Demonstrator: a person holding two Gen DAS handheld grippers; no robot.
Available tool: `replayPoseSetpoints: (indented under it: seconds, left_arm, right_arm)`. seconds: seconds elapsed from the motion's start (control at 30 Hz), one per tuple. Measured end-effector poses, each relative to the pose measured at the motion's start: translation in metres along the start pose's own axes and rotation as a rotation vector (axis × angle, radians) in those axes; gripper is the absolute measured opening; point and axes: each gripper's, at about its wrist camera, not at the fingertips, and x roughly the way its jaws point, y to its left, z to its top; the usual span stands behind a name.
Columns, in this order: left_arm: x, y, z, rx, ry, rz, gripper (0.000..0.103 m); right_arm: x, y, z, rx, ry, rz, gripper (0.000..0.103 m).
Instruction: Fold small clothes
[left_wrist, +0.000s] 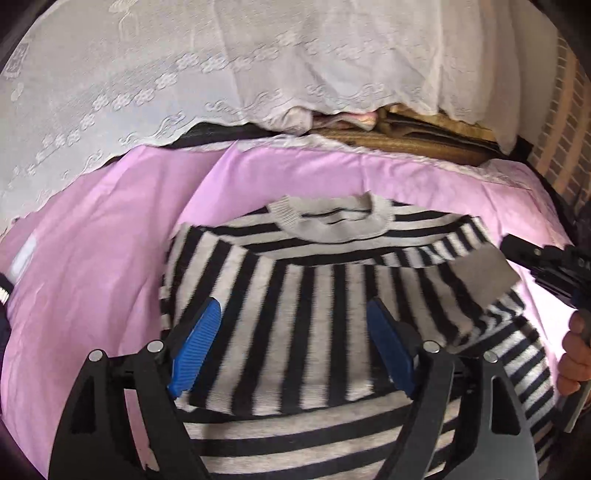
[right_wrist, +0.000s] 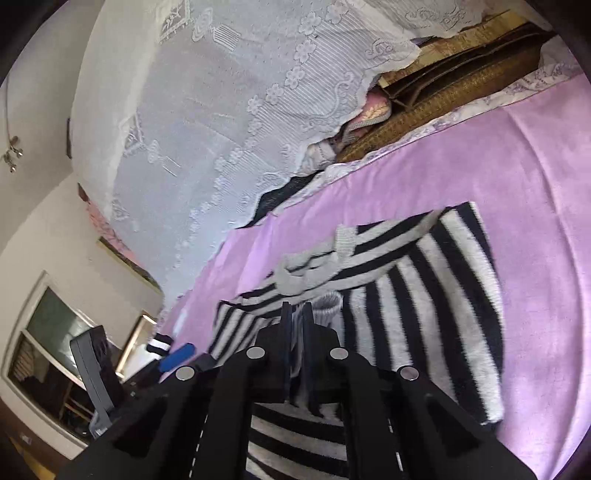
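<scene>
While the small black-and-grey striped knit sweater (left_wrist: 317, 295) lies on the pink bedsheet (left_wrist: 92, 258) with one sleeve already folded across, the left gripper (left_wrist: 295, 343) is spread open above it, and the right gripper (right_wrist: 295, 314) pinches the other sleeve; further folds seem left.

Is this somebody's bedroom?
Probably yes, a home bedroom: a striped sweater lies on a pink bedsheet, with a white lace cover behind and a window at the side.

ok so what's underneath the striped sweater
The striped sweater lies on a pink sheet, which shows all around it. Whatever is directly beneath the sweater is covered by its folded layers and cannot be seen.
</scene>
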Motion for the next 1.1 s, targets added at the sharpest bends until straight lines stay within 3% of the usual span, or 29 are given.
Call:
replayPoseSetpoints:
  seconds: [0.13,0.27,0.4,0.47,0.57,0.6,0.63,0.7,0.77,0.8,0.93,1.0,1.07,1.1]
  left_arm:
    - [0.036,0.030,-0.017,-0.067,0.147,0.077,0.079]
    - [0.028,0.037,-0.022,-0.076,0.116,0.050,0.079]
    - [0.015,0.029,-0.010,-0.033,0.065,0.016,0.080]
    - [0.018,0.026,-0.006,-0.012,0.046,0.045,0.087]
    - [0.045,0.033,-0.011,-0.025,0.122,0.091,0.090]
    - [0.054,0.037,-0.016,-0.039,0.148,0.101,0.093]
    - [0.055,0.042,-0.019,-0.062,0.145,0.090,0.097]
    - [0.050,0.051,-0.017,-0.100,0.150,0.073,0.097]
    - [0.041,0.055,-0.017,-0.120,0.121,0.064,0.095]
    - [0.035,0.054,-0.017,-0.120,0.104,0.048,0.095]
    - [0.017,0.025,-0.014,-0.034,0.058,-0.033,0.095]
    - [0.017,0.007,-0.018,0.042,0.048,-0.012,0.095]
    - [0.031,-0.006,-0.025,0.119,0.088,0.056,0.098]
    - [0.039,-0.007,-0.029,0.130,0.109,0.072,0.099]
  right_arm:
    - [0.007,-0.040,-0.009,0.096,0.034,-0.168,0.003]
    - [-0.002,-0.019,-0.007,0.054,0.002,-0.087,0.005]
    - [0.004,0.013,-0.015,-0.019,0.059,-0.002,0.007]
    - [0.013,0.018,-0.020,-0.025,0.105,0.019,0.007]
    - [0.031,0.004,-0.029,-0.008,0.180,-0.067,0.007]
    - [0.037,-0.007,-0.031,0.016,0.195,-0.069,0.000]
    - [0.039,-0.015,-0.032,0.045,0.199,-0.039,0.000]
    - [0.031,-0.016,-0.029,0.070,0.185,-0.046,0.000]
    - [0.019,0.001,-0.027,0.001,0.119,-0.103,0.006]
    - [0.016,0.010,-0.028,-0.031,0.109,-0.089,0.006]
    - [0.025,0.048,-0.038,-0.121,0.149,0.010,0.006]
    - [0.036,0.056,-0.048,-0.161,0.195,0.010,0.006]
    - [0.049,0.048,-0.053,-0.159,0.239,-0.057,0.003]
    - [0.054,0.038,-0.055,-0.133,0.255,-0.051,0.000]
